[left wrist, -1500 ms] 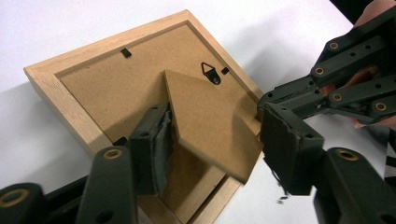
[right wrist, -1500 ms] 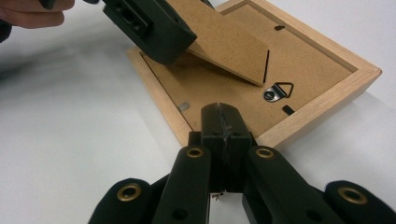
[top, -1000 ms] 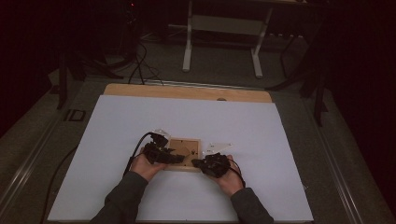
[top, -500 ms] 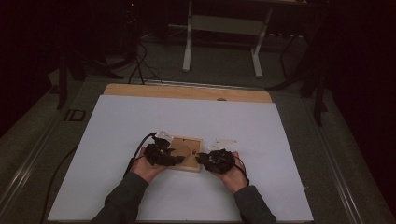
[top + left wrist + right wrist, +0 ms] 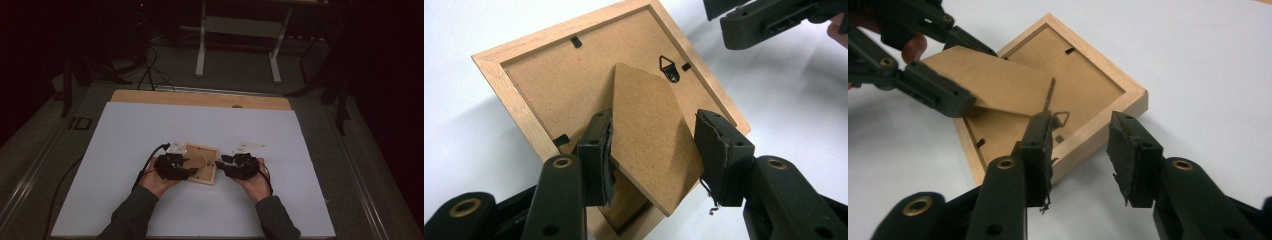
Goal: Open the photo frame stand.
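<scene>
A wooden picture frame (image 5: 206,176) lies face down on the white table, its brown backboard (image 5: 549,85) up. Its cardboard stand flap (image 5: 649,125) is lifted off the back. My left gripper (image 5: 651,135) is shut on that flap across its width, and it shows the same way at the upper left (image 5: 978,75) of the right gripper view. My right gripper (image 5: 1080,135) is open at the frame's right edge (image 5: 1098,125); its jaws have just been opening and press on nothing. One jaw hovers by the metal hanger (image 5: 1060,120), the other over bare table.
The white sheet (image 5: 150,130) covers the table, with a wooden strip (image 5: 200,99) along its far edge. A metal stand (image 5: 240,30) is on the floor beyond. A cable (image 5: 147,162) trails from the left gripper.
The right gripper's jaws have gone from shut to open, and that hand has drifted slightly right and away from the frame. The left gripper keeps its hold on the flap.
</scene>
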Motion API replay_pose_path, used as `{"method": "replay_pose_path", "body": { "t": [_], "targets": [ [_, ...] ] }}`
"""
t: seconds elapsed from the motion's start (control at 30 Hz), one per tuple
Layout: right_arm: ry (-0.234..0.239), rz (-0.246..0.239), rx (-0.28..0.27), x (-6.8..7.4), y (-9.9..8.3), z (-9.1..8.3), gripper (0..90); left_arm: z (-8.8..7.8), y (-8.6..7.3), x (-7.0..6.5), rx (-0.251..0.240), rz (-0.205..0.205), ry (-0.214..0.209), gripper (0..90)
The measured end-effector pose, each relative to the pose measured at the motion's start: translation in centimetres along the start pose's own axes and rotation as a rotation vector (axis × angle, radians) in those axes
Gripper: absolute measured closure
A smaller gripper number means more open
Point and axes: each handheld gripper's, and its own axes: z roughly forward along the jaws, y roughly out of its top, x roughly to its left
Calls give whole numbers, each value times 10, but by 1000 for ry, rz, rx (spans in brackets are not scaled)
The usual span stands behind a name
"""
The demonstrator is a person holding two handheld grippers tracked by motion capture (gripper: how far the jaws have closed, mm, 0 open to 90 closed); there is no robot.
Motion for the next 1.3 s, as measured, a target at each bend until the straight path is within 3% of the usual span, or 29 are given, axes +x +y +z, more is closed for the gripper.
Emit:
{"method": "replay_pose_path", "body": {
  "t": [0.17, 0.47, 0.63, 0.73, 0.77, 0.93, 0.97, 1.03, 1.13, 1.3],
  "targets": [
    [-9, 32, -6, -8, 1, -2, 556, -1, -5, -2, -37, 11, 9, 538],
    [23, 77, 13, -18, 10, 1, 436, -5, -9, -8, -92, 58, 28, 541],
    [57, 141, 14, -26, 14, 11, 392, -6, -12, -9, -117, 66, 33, 543],
    [70, 154, 14, -28, 14, 13, 389, -6, -13, -9, -125, 69, 32, 544],
    [96, 195, 20, -32, 14, 19, 383, -6, -14, -9, -128, 76, 32, 544],
    [157, 256, 34, -38, 12, 27, 381, -7, -15, -11, -147, 95, 33, 545],
    [194, 281, 38, -40, 11, 30, 406, -7, -15, -11, -147, 96, 33, 545],
    [207, 291, 34, -40, 10, 30, 422, -7, -15, -10, -152, 92, 25, 545],
    [189, 283, 34, -40, 9, 27, 491, -7, -16, -7, -154, 90, 6, 546],
    [173, 263, 10, -37, 6, 22, 509, -8, -16, -7, -158, 78, -15, 548]
  ]
}}
